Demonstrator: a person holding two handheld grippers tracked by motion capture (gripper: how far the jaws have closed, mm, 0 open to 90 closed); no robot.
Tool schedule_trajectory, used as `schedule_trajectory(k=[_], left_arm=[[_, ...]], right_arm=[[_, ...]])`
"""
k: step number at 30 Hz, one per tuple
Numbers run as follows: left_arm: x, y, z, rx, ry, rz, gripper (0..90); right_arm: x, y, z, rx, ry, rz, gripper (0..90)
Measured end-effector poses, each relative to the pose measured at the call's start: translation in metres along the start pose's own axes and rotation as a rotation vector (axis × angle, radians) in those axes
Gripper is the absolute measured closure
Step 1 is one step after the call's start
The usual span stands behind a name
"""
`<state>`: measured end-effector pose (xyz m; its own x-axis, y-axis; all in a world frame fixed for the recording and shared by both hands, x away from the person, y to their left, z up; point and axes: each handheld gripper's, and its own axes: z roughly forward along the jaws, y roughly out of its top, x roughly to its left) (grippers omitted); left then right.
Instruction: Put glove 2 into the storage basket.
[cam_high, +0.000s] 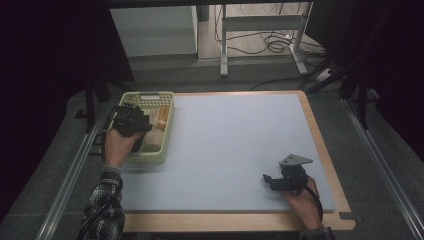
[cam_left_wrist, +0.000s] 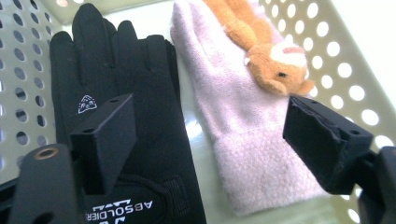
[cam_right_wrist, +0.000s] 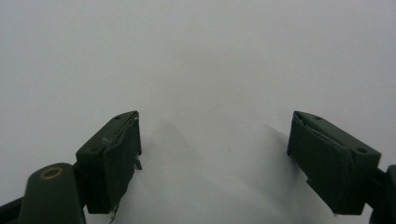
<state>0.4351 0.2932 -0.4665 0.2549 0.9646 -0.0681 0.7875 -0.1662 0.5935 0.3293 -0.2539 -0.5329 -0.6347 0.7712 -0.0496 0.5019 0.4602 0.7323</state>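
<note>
A plaid sleeve (cam_high: 106, 192) on the left arm; both grippers are black (the right gripper (cam_high: 272, 180) carries a grey three-cornered plate).

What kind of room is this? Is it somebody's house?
Probably not a house; it looks like a lab or workshop. Dark curtains hang around the padded table, metal rails run beside it, and loose cables lie on the floor under a metal desk frame.

The high view is looking dim, with dark corners, and light is falling from above onto the pale table (cam_high: 235, 150). In the left gripper view the basket (cam_left_wrist: 345, 70) is glaring bright and the near jaws are blurring. In the right gripper view the jaws are casting soft shadows.
</note>
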Motion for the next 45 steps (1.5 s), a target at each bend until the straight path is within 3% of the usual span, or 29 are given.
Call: schedule_trajectory(k=[10,21,34,45], left_arm=[[-0.004,-0.013,-0.021,-0.073,-0.035,0.019,2.8],[-0.023,-0.024,-0.038,-0.110,-0.105,0.093,0.3],[-0.071,-0.040,-0.049,-0.197,-0.201,0.194,0.1],[-0.121,-0.063,-0.047,-0.250,-0.279,0.310,0.0]], right_arm=[[0.000,0.000,0.000,0.000,0.000,-0.001,17.1],[0.000,0.000,0.000,0.002,-0.001,-0.002,17.1],[0.000,0.000,0.000,0.002,-0.003,-0.002,17.1],[0.000,0.000,0.000,0.003,-0.002,0.000,17.1]])
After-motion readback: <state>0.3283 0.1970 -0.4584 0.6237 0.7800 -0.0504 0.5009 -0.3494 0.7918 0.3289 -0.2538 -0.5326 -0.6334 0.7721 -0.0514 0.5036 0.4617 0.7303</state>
